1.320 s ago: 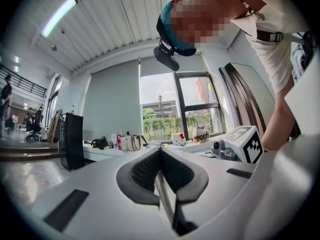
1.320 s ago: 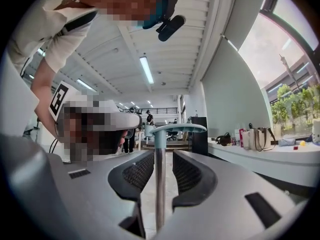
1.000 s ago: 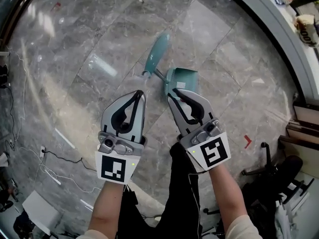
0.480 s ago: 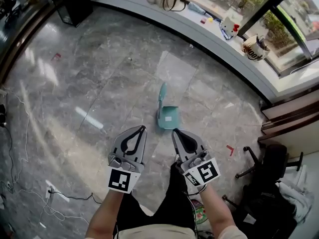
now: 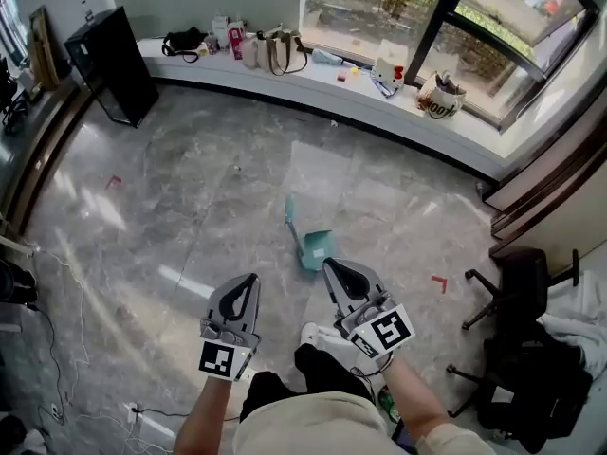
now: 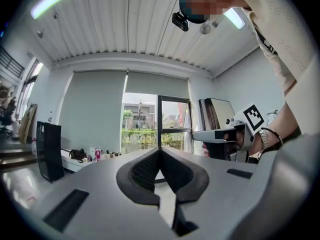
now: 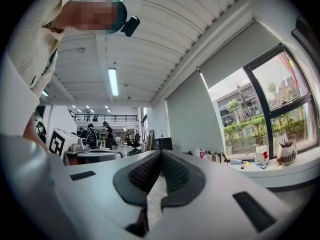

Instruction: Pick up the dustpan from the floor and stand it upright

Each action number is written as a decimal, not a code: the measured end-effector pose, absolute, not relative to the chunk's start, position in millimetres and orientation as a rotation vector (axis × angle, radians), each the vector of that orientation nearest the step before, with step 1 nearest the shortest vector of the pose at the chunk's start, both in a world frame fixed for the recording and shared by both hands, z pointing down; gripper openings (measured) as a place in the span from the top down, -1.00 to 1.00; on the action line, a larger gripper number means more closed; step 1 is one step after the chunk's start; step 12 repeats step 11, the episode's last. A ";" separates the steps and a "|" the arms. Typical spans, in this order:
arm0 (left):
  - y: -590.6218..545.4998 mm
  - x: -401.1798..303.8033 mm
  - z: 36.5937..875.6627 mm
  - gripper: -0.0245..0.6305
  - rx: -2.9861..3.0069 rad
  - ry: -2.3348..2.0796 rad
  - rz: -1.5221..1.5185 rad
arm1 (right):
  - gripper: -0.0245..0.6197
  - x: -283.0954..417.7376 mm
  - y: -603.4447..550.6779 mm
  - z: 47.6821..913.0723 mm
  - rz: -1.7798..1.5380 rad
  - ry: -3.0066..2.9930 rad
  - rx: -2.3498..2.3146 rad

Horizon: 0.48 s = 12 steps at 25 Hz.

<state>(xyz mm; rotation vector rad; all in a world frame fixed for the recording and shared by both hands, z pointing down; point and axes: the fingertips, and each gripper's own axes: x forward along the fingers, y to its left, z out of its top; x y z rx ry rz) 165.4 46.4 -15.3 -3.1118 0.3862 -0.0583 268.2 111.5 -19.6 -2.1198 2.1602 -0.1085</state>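
Note:
The teal dustpan (image 5: 316,248) is on the grey marble floor ahead of me, its long handle (image 5: 289,210) pointing up and left in the head view. I cannot tell for sure whether it stands or lies. My left gripper (image 5: 248,281) is held low at the left, shut and empty, well short of the pan. The right gripper (image 5: 332,265) is just below the pan in the picture, also shut with nothing in it. Both gripper views look out level across the room, with the jaws meeting at their tips (image 6: 160,150) (image 7: 161,153). The dustpan is absent from both.
A long window ledge (image 5: 313,88) at the back carries bags, bottles and a mug. A black cabinet (image 5: 112,64) stands back left. An office chair (image 5: 517,287) and dark bags are at the right, cables (image 5: 66,282) on the floor at the left.
The head view has lifted and pulled back, so the dustpan looks smaller and farther off. Both grippers have drawn back from it and stayed shut.

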 end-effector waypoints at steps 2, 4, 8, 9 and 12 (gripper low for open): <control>49.2 176.1 -23.4 0.89 -3.065 0.448 -0.094 | 0.87 286.3 122.4 -26.0 -0.110 2.144 -2.133; 49.8 189.1 -33.3 0.89 -3.041 0.484 -0.074 | 0.87 306.1 130.2 -31.0 -0.118 2.109 -2.157; 55.3 216.6 -49.3 0.89 -3.070 0.419 0.025 | 0.87 330.1 134.6 -47.4 -0.076 2.054 -2.198; 56.4 222.7 -53.9 0.89 -3.090 0.403 0.058 | 0.87 333.3 134.1 -50.0 -0.067 2.041 -2.203; 57.5 235.2 -64.3 0.89 -3.133 0.375 0.133 | 0.87 340.1 131.1 -54.9 -0.048 2.012 -2.211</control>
